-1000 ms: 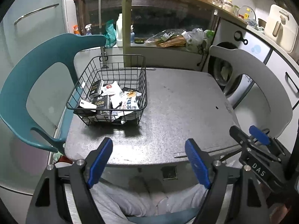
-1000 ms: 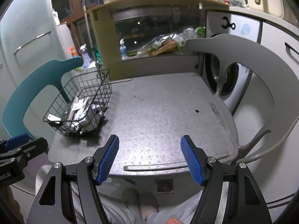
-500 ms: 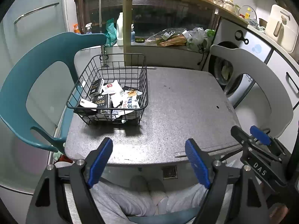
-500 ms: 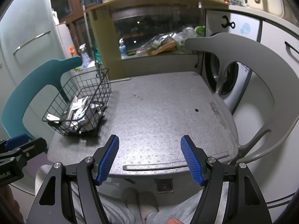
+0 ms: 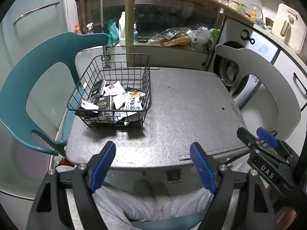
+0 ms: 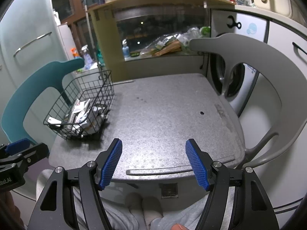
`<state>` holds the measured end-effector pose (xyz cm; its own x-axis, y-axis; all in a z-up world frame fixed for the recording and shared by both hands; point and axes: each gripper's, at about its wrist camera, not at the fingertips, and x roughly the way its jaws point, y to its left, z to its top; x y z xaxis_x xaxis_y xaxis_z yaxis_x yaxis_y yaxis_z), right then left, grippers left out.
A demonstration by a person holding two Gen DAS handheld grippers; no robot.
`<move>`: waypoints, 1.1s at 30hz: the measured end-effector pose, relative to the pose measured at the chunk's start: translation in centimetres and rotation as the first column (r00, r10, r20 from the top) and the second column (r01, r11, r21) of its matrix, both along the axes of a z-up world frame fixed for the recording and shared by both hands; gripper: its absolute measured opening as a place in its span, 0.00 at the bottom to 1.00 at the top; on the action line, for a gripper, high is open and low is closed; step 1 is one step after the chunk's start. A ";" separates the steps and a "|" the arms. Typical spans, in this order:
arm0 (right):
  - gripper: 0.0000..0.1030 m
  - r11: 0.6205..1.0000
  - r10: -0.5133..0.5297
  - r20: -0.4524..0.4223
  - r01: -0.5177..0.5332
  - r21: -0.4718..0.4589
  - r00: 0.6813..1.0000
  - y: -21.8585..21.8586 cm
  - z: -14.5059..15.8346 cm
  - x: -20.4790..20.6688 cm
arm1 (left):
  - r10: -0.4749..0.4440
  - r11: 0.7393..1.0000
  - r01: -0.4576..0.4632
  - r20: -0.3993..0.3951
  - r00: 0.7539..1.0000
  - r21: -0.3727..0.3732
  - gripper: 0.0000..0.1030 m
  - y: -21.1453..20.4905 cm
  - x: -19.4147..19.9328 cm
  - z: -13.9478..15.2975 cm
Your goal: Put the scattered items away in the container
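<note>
Sitting at the near edge of the grey table (image 5: 188, 103), the person holds both grippers low and level, just off the rim. The left gripper (image 5: 153, 169) has its blue-padded jaws spread wide with nothing between them, and the right gripper (image 6: 153, 162) is spread just as wide and equally empty. The black wire basket (image 5: 145, 88) stands at the table's left edge, toward the far corner, beside the teal chair (image 5: 21, 88). Inside it lie the packets (image 5: 122, 98), white sachets and dark little boxes heaped together on the bottom. The grey chair (image 6: 276, 80) stands along the table's right edge. Grey-trousered legs (image 5: 122, 207) show below the table's near edge.
</note>
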<state>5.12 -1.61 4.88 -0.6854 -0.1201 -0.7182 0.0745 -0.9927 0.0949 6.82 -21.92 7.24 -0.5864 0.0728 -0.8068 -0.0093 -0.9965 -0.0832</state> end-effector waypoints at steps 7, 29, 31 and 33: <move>0.67 1.000 -0.001 0.004 0.001 -0.003 1.000 0.1 -0.1 0.0 | 0.001 1.000 -0.001 0.001 1.000 0.000 0.79 0.1 0.0 0.0; 0.67 1.000 0.007 0.006 -0.007 -0.005 1.000 0.0 -0.2 0.1 | -0.009 1.000 0.009 0.001 1.000 -0.010 0.79 -0.1 0.1 -0.1; 0.67 1.000 0.006 0.005 -0.006 -0.005 1.000 0.0 -0.1 0.1 | -0.008 1.000 0.008 0.003 1.000 -0.008 0.79 -0.1 0.1 0.0; 0.67 1.000 0.008 0.003 -0.008 -0.004 1.000 0.1 -0.1 0.1 | -0.009 1.000 0.009 0.002 1.000 -0.009 0.79 -0.1 0.1 0.0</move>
